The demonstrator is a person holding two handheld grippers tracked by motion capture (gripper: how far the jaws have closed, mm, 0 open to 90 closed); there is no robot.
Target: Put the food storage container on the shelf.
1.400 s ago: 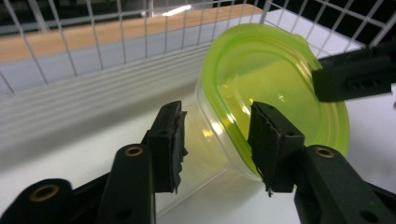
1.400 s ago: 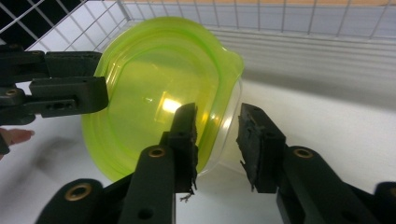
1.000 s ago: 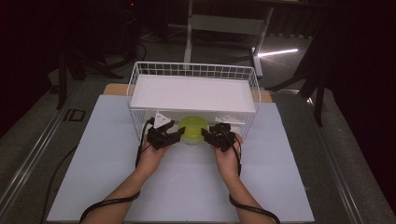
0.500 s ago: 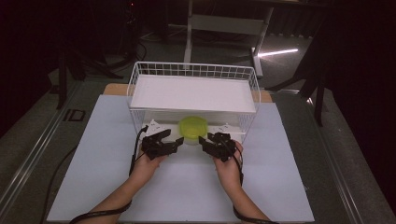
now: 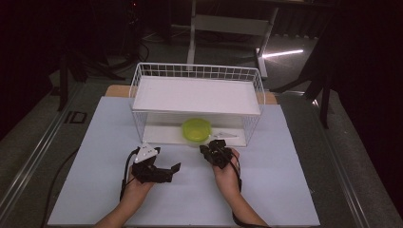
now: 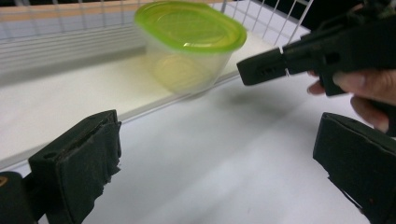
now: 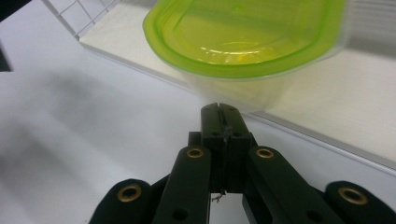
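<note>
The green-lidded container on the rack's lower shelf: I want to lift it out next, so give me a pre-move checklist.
1. Green-lidded container upright on the lower shelf: ok.
2. Lid seated all round: cannot tell.
3. Left gripper open: ok.
4. Right gripper open: not ok, jaws pressed together.
5. Both grippers free of load: ok.
6. Room under the upper shelf to lift it: cannot tell.

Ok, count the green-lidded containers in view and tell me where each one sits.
1. The green-lidded container sits at the front edge of the lower shelf of the white wire rack, beyond the two grippers. The rack's upper shelf may hide things farther back.
</note>
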